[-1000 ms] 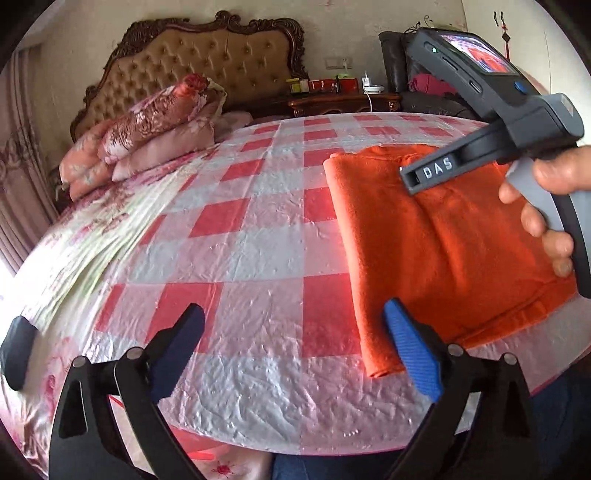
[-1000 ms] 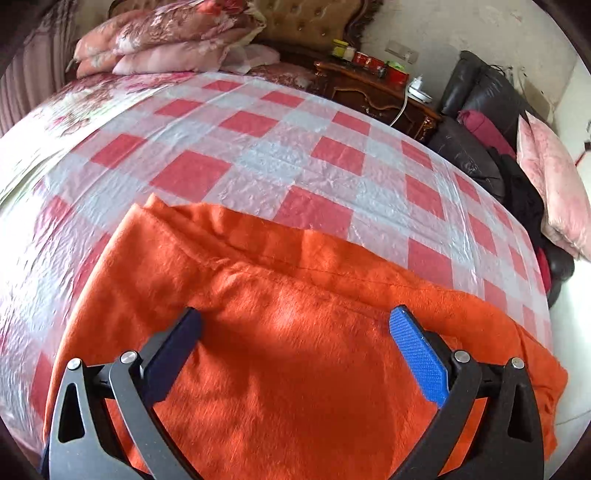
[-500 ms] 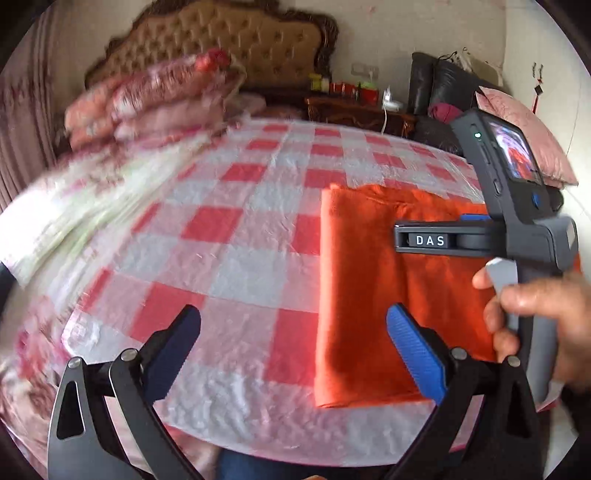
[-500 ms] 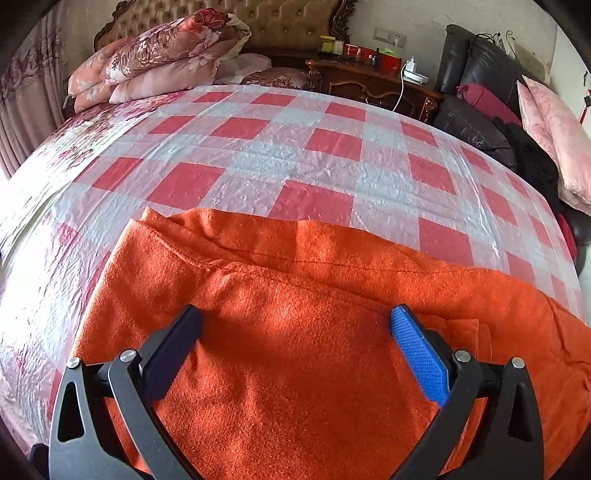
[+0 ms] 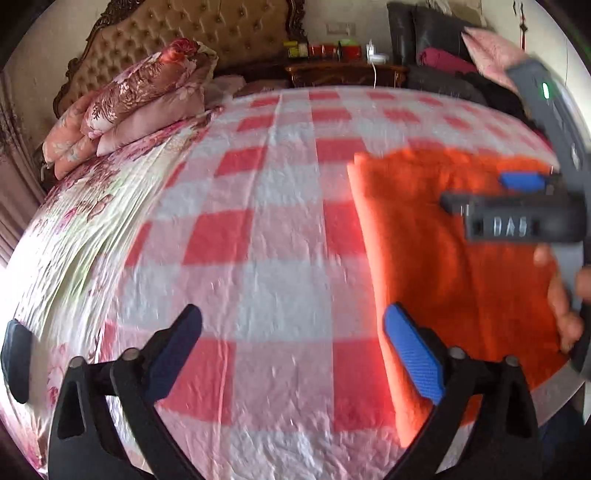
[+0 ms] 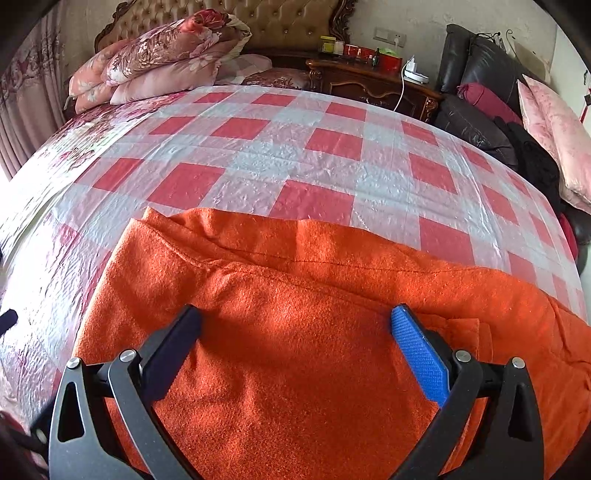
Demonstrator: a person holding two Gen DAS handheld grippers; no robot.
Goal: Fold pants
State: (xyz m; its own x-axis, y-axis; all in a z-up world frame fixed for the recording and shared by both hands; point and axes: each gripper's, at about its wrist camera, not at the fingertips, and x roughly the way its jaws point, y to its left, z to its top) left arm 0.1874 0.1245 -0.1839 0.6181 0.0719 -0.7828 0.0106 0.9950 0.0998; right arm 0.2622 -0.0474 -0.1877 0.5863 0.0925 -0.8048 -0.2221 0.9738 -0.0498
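The orange pants [image 5: 454,266] lie folded into a flat stack on the red-and-white checked bed cover [image 5: 280,229], at the right of the left wrist view. They fill the lower half of the right wrist view [image 6: 303,332]. My left gripper [image 5: 291,343] is open and empty above the cover, its right finger over the pants' left edge. My right gripper [image 6: 295,339] is open and empty just above the pants. The right tool and the hand holding it also show in the left wrist view [image 5: 524,221].
Folded floral quilts [image 6: 162,55] lie by the padded headboard [image 5: 192,33]. A wooden nightstand [image 6: 373,81] with jars stands behind the bed. A black leather seat [image 6: 476,92] with pink cushions stands at the right. The bed's near edge runs just below the grippers.
The left gripper has swung left, so the pants sit further right in its view. The right gripper has barely moved over the pants. Both stay open.
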